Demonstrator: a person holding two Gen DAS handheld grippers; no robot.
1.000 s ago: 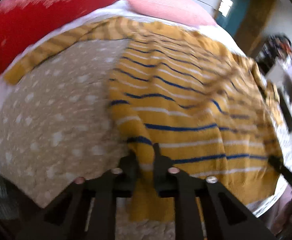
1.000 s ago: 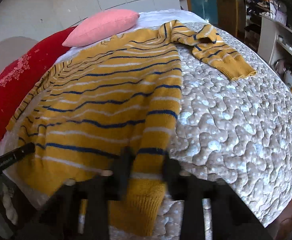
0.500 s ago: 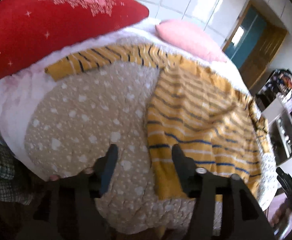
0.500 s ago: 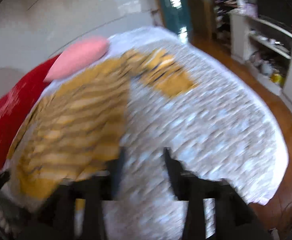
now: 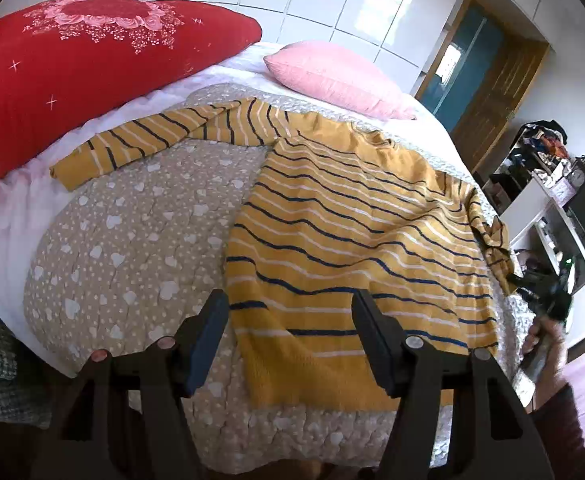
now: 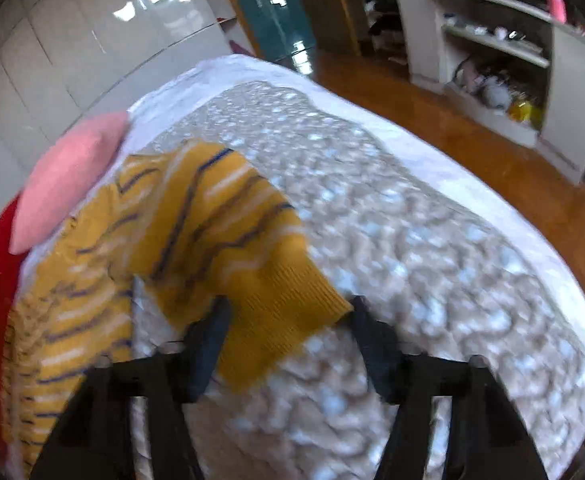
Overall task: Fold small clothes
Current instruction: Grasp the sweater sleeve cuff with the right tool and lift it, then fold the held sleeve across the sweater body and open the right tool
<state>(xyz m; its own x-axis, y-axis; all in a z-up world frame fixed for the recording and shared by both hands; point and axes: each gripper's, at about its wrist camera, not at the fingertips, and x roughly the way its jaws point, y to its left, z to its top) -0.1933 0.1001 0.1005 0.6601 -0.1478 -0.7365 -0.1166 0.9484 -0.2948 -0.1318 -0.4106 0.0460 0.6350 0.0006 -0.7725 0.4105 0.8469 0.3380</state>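
A yellow sweater (image 5: 352, 240) with navy and white stripes lies spread flat on a beige quilted bed (image 5: 132, 240). Its left sleeve (image 5: 140, 140) stretches toward the red pillow. My left gripper (image 5: 290, 312) is open and empty, raised above the sweater's hem near the bed's front edge. In the right wrist view the right sleeve (image 6: 228, 248) lies folded on the quilt, and its ribbed cuff (image 6: 280, 320) sits between the fingers of my open right gripper (image 6: 288, 316). Whether the fingers touch the cuff is not clear.
A red pillow (image 5: 84, 64) and a pink pillow (image 5: 332, 76) lie at the head of the bed. White shelves (image 6: 500, 60) with clutter and a wooden floor (image 6: 472, 152) lie to the right. A teal door (image 6: 268, 4) stands behind.
Both grippers let go of the sweater's hem and opened. The left one pulled back and up. The right one swung to the right sleeve's cuff.
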